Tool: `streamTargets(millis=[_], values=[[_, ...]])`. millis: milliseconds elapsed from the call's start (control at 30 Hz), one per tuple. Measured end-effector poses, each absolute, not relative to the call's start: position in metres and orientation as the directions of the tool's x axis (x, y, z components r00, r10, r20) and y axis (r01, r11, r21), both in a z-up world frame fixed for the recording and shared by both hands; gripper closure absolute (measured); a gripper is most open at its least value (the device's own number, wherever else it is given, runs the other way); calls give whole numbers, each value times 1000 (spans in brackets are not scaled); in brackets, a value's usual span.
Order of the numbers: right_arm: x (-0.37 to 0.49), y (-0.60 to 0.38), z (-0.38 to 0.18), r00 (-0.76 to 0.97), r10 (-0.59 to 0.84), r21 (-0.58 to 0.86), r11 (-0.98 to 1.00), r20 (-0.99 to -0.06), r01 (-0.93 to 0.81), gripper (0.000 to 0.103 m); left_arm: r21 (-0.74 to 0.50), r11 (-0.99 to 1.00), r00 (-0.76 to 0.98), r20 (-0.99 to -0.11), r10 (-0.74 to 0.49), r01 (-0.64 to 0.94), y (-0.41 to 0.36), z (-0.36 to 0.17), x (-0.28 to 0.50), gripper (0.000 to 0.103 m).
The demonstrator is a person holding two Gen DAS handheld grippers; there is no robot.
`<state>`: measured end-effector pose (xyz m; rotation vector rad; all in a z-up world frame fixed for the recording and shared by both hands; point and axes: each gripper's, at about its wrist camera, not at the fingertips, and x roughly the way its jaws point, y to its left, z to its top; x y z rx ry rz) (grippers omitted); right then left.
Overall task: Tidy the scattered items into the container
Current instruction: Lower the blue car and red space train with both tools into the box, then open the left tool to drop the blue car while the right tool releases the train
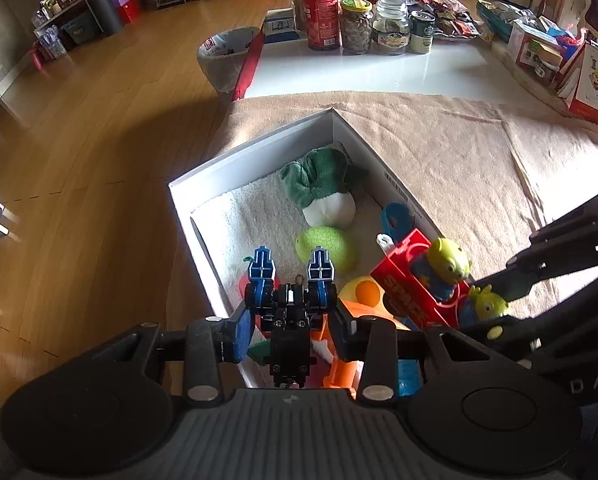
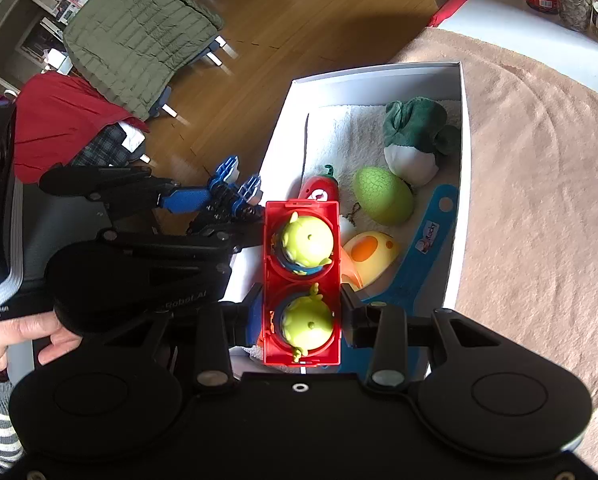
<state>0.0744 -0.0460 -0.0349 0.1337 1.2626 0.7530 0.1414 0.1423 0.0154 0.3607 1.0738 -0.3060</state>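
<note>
My left gripper (image 1: pixel 293 340) is shut on a blue and black robot toy (image 1: pixel 291 304), held over the near left rim of the white box (image 1: pixel 251 136). My right gripper (image 2: pixel 301 320) is shut on a red case with two green alien figures (image 2: pixel 301 280), just above the box's near end. In the right wrist view the left gripper (image 2: pixel 219 216) and the robot toy (image 2: pixel 235 192) hang beside the red case. The box (image 2: pixel 465 128) holds a green and white plush (image 2: pixel 415 140), a green egg (image 2: pixel 383 196), a yellow and orange egg (image 2: pixel 369 254), a red chili toy (image 2: pixel 319 190) and a blue flat piece (image 2: pixel 427 248).
The box lies on a beige cloth (image 1: pixel 459 152) over a white table. Jars and cans (image 1: pixel 355 24) stand at the far edge, with a lined bin (image 1: pixel 227 56) beside it. Wooden floor (image 1: pixel 79 140) runs to the left. A green jacket (image 2: pixel 135 36) drapes a chair.
</note>
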Motion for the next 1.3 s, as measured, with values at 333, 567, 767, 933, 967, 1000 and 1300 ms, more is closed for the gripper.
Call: streamTargets(millis=[333,567,767,933,967,1000,1300], values=[[73,-40,-42,103,524,431,783,-845,-449,62,165,908,462,-886,-35,386,138,10,191,63],[66,-36,-46,123,460,353,802,-879,-482,62,165,912,456,-889,-26,375,138,-8,214,63],[63,-35,-44,141,428,311,811,-893,-495,62,177,916,441,-898,0,359,137,-26,230,62],[62,-36,-44,142,423,306,813,-895,-495,62,191,919,422,-906,30,344,137,-38,238,62],[62,-35,-44,142,424,306,813,-895,-495,62,192,920,420,-907,34,341,137,-40,239,62],[62,-35,-44,142,425,308,813,-894,-494,62,192,921,417,-908,36,338,137,-42,240,62],[62,-31,-45,119,446,335,801,-887,-496,62,176,932,391,-920,41,317,142,-51,247,61]])
